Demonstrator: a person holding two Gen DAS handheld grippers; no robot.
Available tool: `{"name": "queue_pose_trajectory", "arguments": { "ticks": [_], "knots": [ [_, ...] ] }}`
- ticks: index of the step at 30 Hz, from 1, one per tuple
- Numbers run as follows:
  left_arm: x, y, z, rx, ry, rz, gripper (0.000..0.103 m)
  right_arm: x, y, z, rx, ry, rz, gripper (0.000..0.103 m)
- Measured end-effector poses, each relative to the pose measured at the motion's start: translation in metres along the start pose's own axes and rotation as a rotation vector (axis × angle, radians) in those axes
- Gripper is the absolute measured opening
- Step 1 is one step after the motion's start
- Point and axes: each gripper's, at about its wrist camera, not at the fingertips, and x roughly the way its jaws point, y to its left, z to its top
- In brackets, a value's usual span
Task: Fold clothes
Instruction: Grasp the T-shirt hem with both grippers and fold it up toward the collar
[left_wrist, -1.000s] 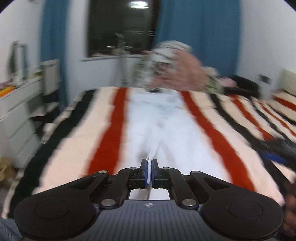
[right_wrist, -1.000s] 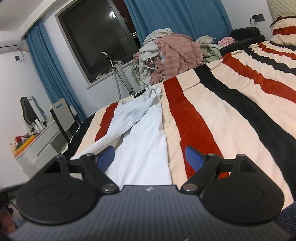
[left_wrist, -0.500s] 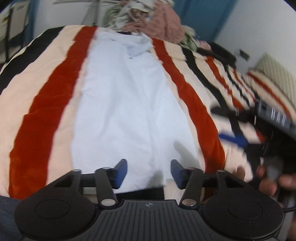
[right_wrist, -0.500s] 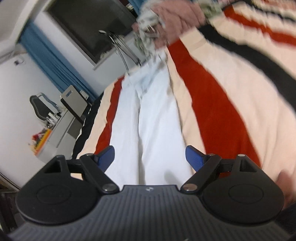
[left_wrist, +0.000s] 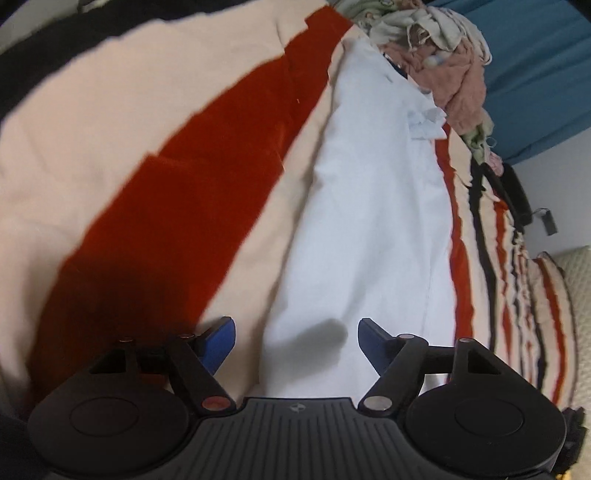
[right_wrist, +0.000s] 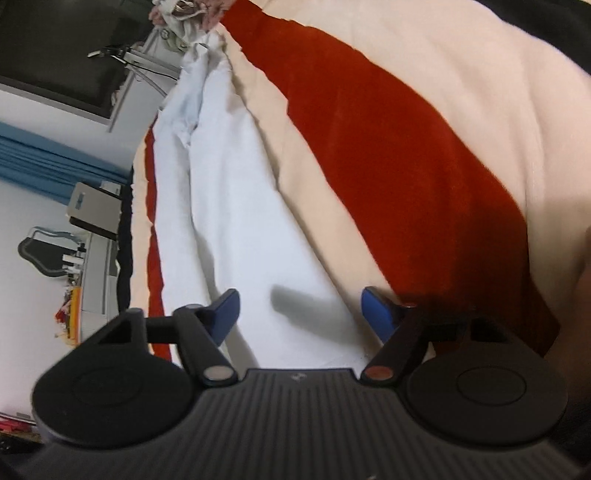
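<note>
White garment (left_wrist: 373, 221) lies lengthwise on the striped blanket (left_wrist: 147, 155), its far end beside the clothes pile (left_wrist: 443, 48). Left gripper (left_wrist: 295, 341) spread wide, empty, over the near hem. Right gripper (right_wrist: 299, 314) likewise spread, empty, over the same hem.

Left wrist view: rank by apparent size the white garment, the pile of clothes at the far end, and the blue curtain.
1. white garment, largest by far, though also nearest the camera.
2 and 3. pile of clothes and blue curtain: look alike; the curtain is cut by the frame, so unranked.
</note>
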Motion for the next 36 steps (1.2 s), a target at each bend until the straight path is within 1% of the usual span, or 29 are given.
{"name": "queue_pose_trajectory", "arguments": {
  "ticks": [1, 2, 4, 5, 6, 7, 9, 10, 13, 15, 16, 17, 18, 19, 20, 22, 24, 25, 28, 30, 32, 33, 36],
  "knots": [
    [0.0, 0.001, 0.0, -0.003, 0.007, -0.013, 0.068, 0.001, -0.001, -0.001, 0.0, 0.011, 0.007, 0.06],
    [0.0, 0.001, 0.0, 0.001, 0.011, -0.023, 0.057, 0.001, -0.002, -0.002, 0.005, 0.022, 0.026, 0.056],
    [-0.001, 0.003, -0.003, -0.003, 0.019, -0.053, 0.049, 0.0, -0.002, -0.005, 0.008, 0.041, 0.065, 0.048],
    [0.0, 0.003, -0.008, -0.01, 0.023, -0.043, 0.044, -0.002, -0.001, -0.007, -0.002, 0.044, 0.083, 0.047],
    [0.001, 0.004, -0.012, -0.016, 0.027, -0.033, 0.041, -0.004, 0.001, -0.009, -0.012, 0.044, 0.093, 0.047],
    [0.003, 0.004, -0.017, -0.023, 0.031, -0.022, 0.04, -0.004, 0.002, -0.01, -0.021, 0.037, 0.086, 0.047],
    [0.004, 0.006, -0.027, -0.027, 0.04, 0.001, 0.04, -0.005, 0.003, -0.013, -0.026, 0.027, 0.052, 0.048],
    [0.005, 0.006, -0.027, -0.023, 0.042, 0.006, 0.041, -0.003, 0.002, -0.013, -0.022, 0.026, 0.03, 0.048],
    [0.008, 0.004, -0.029, -0.01, 0.061, 0.006, 0.043, 0.004, 0.002, -0.014, -0.021, 0.044, -0.015, 0.048],
    [0.01, 0.002, -0.032, 0.011, 0.074, 0.012, 0.041, 0.006, 0.003, -0.018, -0.042, 0.067, -0.022, 0.048],
    [0.009, 0.0, -0.034, 0.026, 0.074, 0.017, 0.037, 0.006, 0.006, -0.02, -0.057, 0.081, -0.019, 0.048],
    [0.006, -0.001, -0.036, 0.039, 0.07, 0.019, 0.028, 0.006, 0.007, -0.022, -0.069, 0.091, -0.015, 0.047],
    [0.004, -0.002, -0.039, 0.046, 0.067, 0.022, 0.022, 0.004, 0.008, -0.024, -0.075, 0.091, -0.013, 0.044],
    [0.004, -0.001, -0.042, 0.041, 0.059, 0.025, 0.013, 0.002, 0.008, -0.025, -0.078, 0.09, -0.012, 0.029],
    [0.002, 0.001, -0.043, 0.027, 0.052, 0.018, 0.008, 0.0, 0.008, -0.027, -0.074, 0.092, -0.009, 0.016],
    [-0.003, 0.006, -0.042, -0.01, 0.036, -0.017, 0.004, -0.004, 0.009, -0.029, -0.077, 0.086, 0.006, 0.014],
    [-0.008, 0.009, -0.041, -0.053, 0.009, -0.069, 0.003, -0.011, 0.012, -0.03, -0.094, 0.062, 0.019, 0.011],
    [-0.012, 0.011, -0.039, -0.077, -0.01, -0.105, 0.003, -0.015, 0.014, -0.03, -0.097, 0.045, 0.032, 0.011],
    [-0.029, 0.015, -0.032, -0.172, -0.058, -0.23, 0.003, -0.038, 0.017, -0.024, -0.078, -0.036, 0.131, 0.011],
    [-0.042, 0.011, -0.023, -0.225, -0.074, -0.33, 0.003, -0.058, 0.03, -0.013, -0.112, -0.104, 0.188, 0.01],
    [-0.059, 0.001, -0.013, -0.243, -0.094, -0.394, 0.003, -0.078, 0.044, -0.002, -0.141, -0.153, 0.237, 0.01],
    [-0.071, -0.007, -0.01, -0.236, -0.114, -0.419, 0.003, -0.086, 0.051, 0.005, -0.142, -0.163, 0.268, 0.01],
    [-0.101, -0.027, -0.007, -0.182, -0.163, -0.456, 0.002, -0.114, 0.069, 0.021, -0.164, -0.194, 0.341, 0.01]
  ]
}}
